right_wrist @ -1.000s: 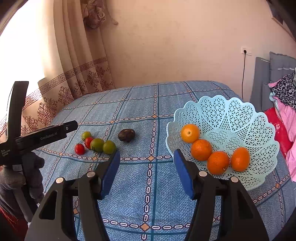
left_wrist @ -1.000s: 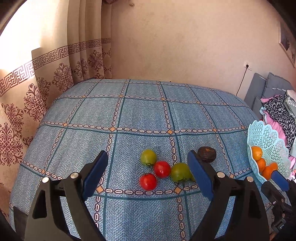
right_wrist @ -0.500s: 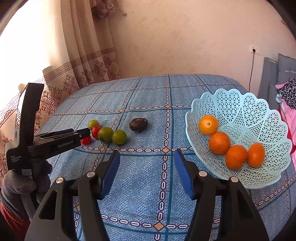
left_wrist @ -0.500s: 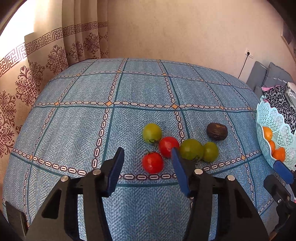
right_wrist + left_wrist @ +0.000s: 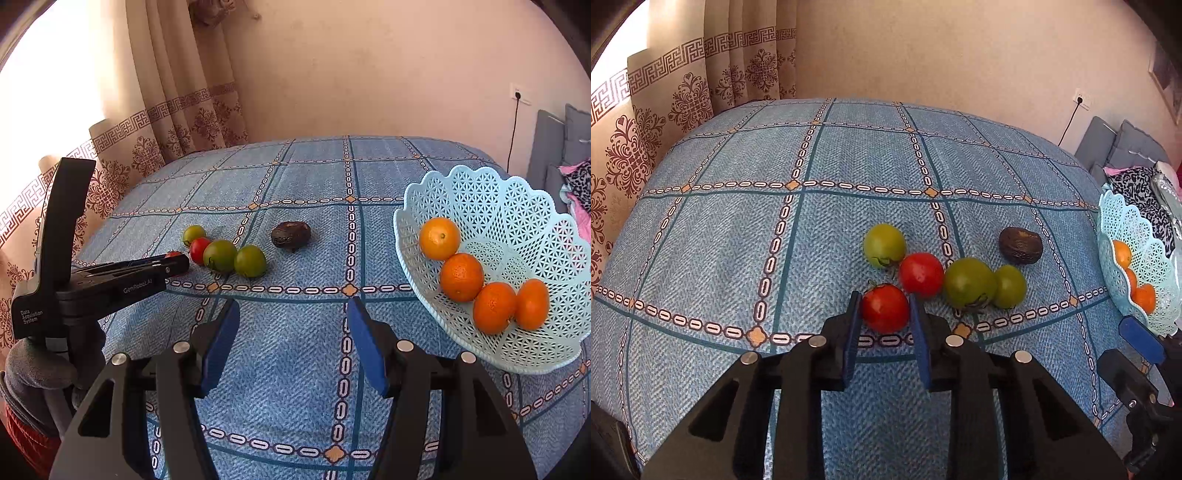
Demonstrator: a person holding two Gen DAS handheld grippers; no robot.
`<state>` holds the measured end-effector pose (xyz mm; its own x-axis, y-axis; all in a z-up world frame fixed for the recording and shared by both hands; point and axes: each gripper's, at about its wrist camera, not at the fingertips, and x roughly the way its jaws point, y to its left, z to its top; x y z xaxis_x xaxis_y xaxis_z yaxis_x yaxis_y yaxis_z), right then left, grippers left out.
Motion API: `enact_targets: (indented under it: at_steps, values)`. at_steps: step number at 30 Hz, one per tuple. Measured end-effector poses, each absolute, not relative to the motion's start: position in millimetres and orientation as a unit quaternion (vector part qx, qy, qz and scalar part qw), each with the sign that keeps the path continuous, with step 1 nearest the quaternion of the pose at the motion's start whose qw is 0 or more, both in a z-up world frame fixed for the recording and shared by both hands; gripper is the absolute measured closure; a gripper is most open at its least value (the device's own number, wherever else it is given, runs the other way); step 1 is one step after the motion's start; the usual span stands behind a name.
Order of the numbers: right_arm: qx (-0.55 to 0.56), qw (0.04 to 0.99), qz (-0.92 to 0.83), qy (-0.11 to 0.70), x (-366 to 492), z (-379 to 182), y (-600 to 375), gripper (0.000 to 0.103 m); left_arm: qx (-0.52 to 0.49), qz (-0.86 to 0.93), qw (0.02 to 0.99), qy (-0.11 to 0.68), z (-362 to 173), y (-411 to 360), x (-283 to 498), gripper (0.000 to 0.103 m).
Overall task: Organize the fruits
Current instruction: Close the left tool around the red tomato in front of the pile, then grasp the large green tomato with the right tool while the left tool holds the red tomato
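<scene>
On the blue checked bed cover point(image 5: 701, 258), the left tongs point(image 5: 884, 312) have advanced and narrowed since half a second ago, their blue pads now pinching the nearest red tomato point(image 5: 885, 307), which still rests on the cover beside a second red tomato point(image 5: 921, 274). Three green tomatoes and a dark avocado point(image 5: 1020, 245) lie unmoved. Right tongs point(image 5: 293, 334) remain spread and empty above the cover, near the light-blue basket point(image 5: 517, 221) holding four oranges.
</scene>
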<state>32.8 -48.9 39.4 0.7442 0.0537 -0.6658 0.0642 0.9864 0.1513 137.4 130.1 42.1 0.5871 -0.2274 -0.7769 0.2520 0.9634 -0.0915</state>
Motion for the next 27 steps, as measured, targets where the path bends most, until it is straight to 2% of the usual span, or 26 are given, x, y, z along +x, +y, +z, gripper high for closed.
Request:
enact_targets:
  at_steps: [22,27]
  values:
    - [0.043,0.911,0.058,0.406,101.9,16.0,-23.9,0.043,0.002,-0.105,0.916,0.386,75.2,143.8,128.6,0.076]
    - [0.034,0.91,0.061,0.409,113.6,12.8,-20.0,0.048,-0.003,-0.104,0.916,0.388,74.2,144.8,127.4,0.076]
